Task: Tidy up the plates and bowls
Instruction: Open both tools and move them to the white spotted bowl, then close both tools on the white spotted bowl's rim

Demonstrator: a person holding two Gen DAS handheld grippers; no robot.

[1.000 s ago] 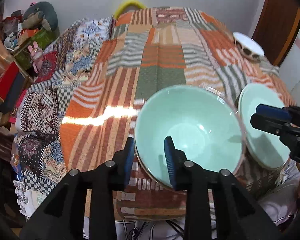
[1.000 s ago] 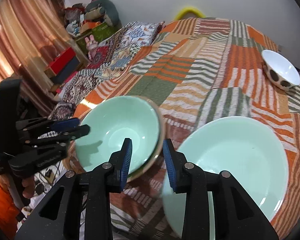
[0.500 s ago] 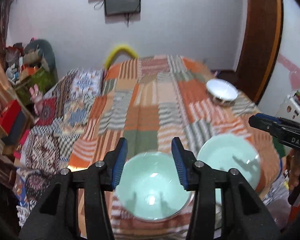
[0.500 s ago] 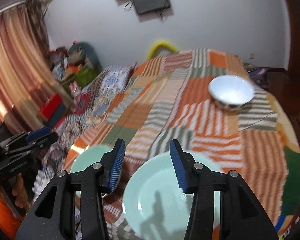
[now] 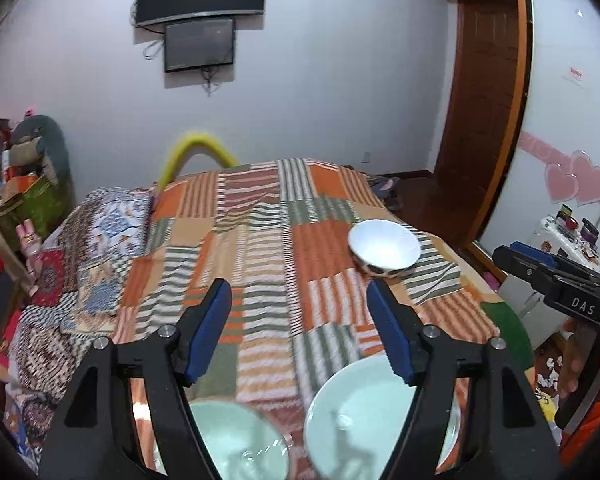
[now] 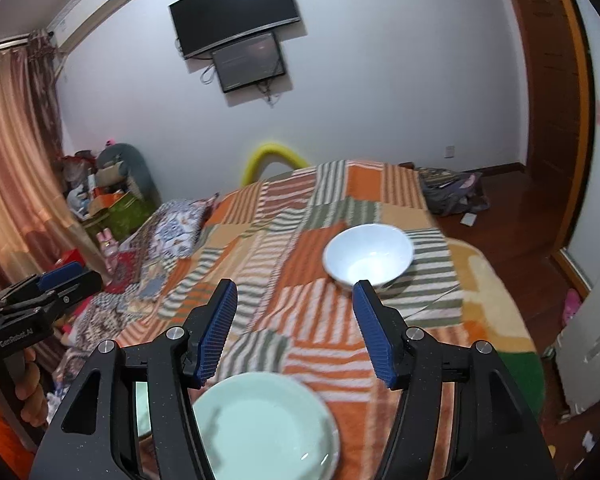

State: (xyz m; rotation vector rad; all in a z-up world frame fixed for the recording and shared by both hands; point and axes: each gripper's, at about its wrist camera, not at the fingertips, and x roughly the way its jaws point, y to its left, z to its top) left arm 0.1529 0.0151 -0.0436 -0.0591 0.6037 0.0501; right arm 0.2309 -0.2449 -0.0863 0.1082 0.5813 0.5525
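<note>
A white bowl (image 5: 384, 249) with dark spots stands on the patchwork-covered table (image 5: 260, 264), toward the far right; it also shows in the right wrist view (image 6: 369, 257). A pale green plate (image 5: 364, 416) lies at the near edge, also seen in the right wrist view (image 6: 266, 426). A pale green bowl (image 5: 236, 436) sits to its left. My left gripper (image 5: 298, 332) is open and empty, raised above the near dishes. My right gripper (image 6: 294, 328) is open and empty, above the green plate, with the white bowl just beyond its right finger.
Patterned cushions and boxes (image 5: 32, 240) crowd the left side beside a curtain (image 6: 16, 184). A yellow curved tube (image 5: 196, 156) rises behind the table. A wooden door frame (image 5: 484, 120) stands on the right. The other gripper shows at each view's edge.
Both grippers have risen and pulled back from the green dishes, and their jaws have opened wider. The white bowl has come into the middle of both views.
</note>
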